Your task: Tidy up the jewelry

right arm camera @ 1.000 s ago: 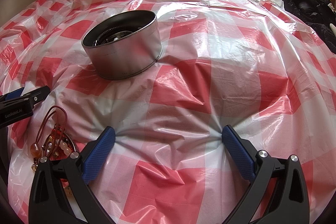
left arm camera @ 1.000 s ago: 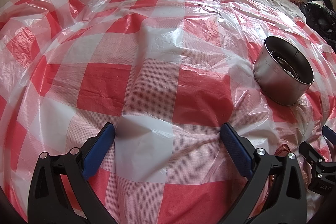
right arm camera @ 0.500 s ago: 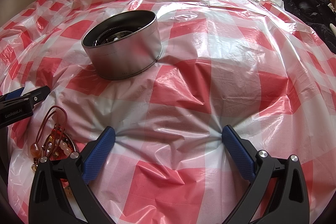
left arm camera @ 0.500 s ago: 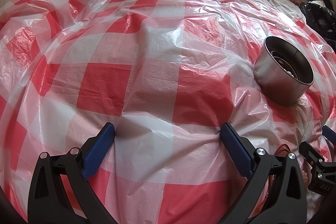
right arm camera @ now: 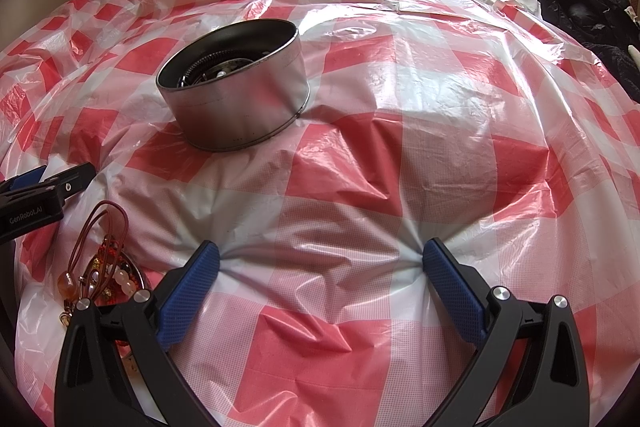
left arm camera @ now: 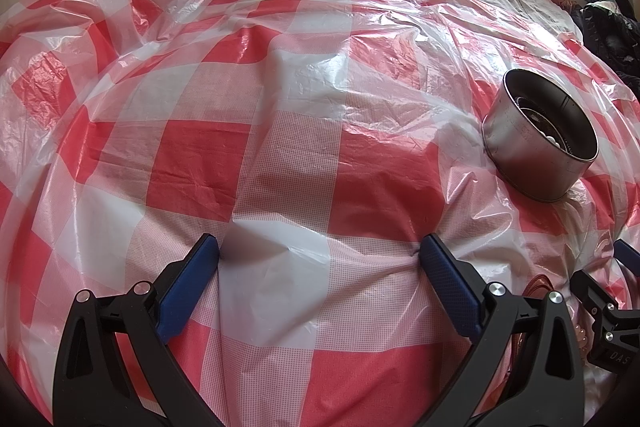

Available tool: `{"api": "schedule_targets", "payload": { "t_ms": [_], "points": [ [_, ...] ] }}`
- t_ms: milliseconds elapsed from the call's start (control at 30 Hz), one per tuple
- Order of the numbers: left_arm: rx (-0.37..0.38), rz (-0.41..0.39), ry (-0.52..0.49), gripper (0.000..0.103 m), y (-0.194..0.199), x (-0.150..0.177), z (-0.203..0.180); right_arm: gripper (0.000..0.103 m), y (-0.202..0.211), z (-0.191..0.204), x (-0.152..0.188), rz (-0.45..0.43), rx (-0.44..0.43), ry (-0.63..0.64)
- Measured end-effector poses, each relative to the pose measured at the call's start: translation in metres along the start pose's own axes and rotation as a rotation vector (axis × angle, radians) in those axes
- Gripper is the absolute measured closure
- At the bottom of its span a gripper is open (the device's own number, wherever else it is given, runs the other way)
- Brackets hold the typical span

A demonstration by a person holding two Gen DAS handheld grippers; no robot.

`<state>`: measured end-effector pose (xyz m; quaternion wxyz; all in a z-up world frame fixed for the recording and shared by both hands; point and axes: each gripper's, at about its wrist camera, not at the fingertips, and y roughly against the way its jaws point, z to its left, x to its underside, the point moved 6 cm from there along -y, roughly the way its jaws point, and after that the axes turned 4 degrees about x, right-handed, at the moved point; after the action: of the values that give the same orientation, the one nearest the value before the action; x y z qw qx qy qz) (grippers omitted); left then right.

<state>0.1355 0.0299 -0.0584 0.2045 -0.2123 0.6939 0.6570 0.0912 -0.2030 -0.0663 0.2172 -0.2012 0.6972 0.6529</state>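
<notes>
Lighting: bright, diffuse daylight, entered from a window at the upper right corner of both views, where the frame is blown out. Glare: white sheen is carried on the wrinkled plastic sheet [left arm camera: 304,131], strongest toward its far right edge. Shadows: soft and short, cast beside the metal tin [right arm camera: 236,99] and under the blue fingertips [right arm camera: 208,259]. Distortion: strong fisheye bulge; a dark vignette is seen at all corners. Focus: sharp centrally, slightly softened toward the rims.
</notes>
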Motion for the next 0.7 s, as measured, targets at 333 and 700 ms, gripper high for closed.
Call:
{"api": "schedule_targets", "payload": {
  "t_ms": [333,700],
  "points": [
    [0.001,-0.001,0.001,0.007,0.0002,0.0008,-0.0001,0.006,-0.0004,-0.0005,-0.0012,-0.007,-0.002,-0.005],
    [-0.039,0.010,-0.027,0.007,-0.0032,0.0010,-0.0049,0.005,-0.0036,-0.0063,-0.0053,-0.009,-0.015,-0.067]
  ]
}}
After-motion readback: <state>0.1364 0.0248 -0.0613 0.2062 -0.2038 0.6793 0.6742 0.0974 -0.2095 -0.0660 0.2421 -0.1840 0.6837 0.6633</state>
